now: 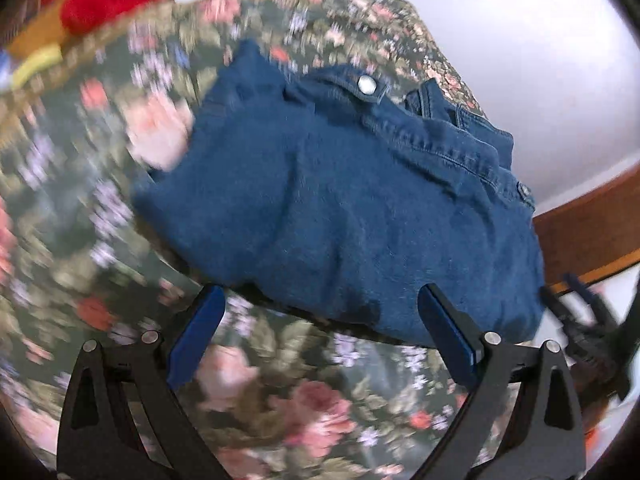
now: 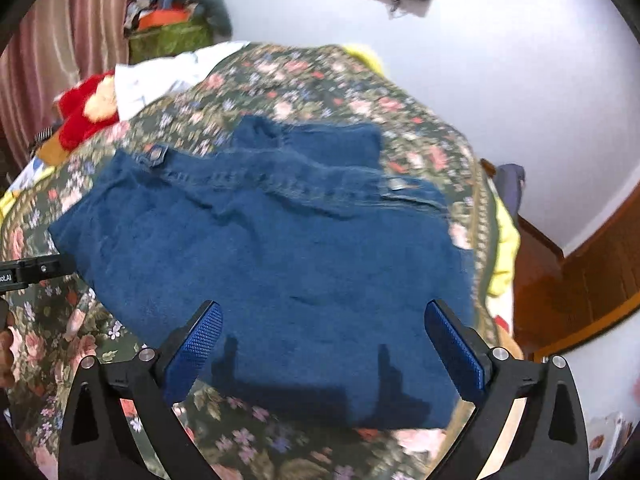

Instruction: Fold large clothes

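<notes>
On the floral bedspread (image 2: 304,76) lies the folded blue denim garment (image 2: 264,264), its metal snap button (image 1: 365,84) near the far edge. Above the garment's near edge, the left gripper (image 1: 320,336) and right gripper (image 2: 323,344) both hang with jaws spread wide, gripping nothing. Beyond the garment, at the bedspread's far left, rest a red plush toy (image 2: 86,106) and white cloth (image 2: 160,80); no container's contents can be made out.

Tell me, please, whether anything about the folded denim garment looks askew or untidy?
Mostly neat, but the denim garment has a flap poking out beyond its far edge on the floral bedspread.
</notes>
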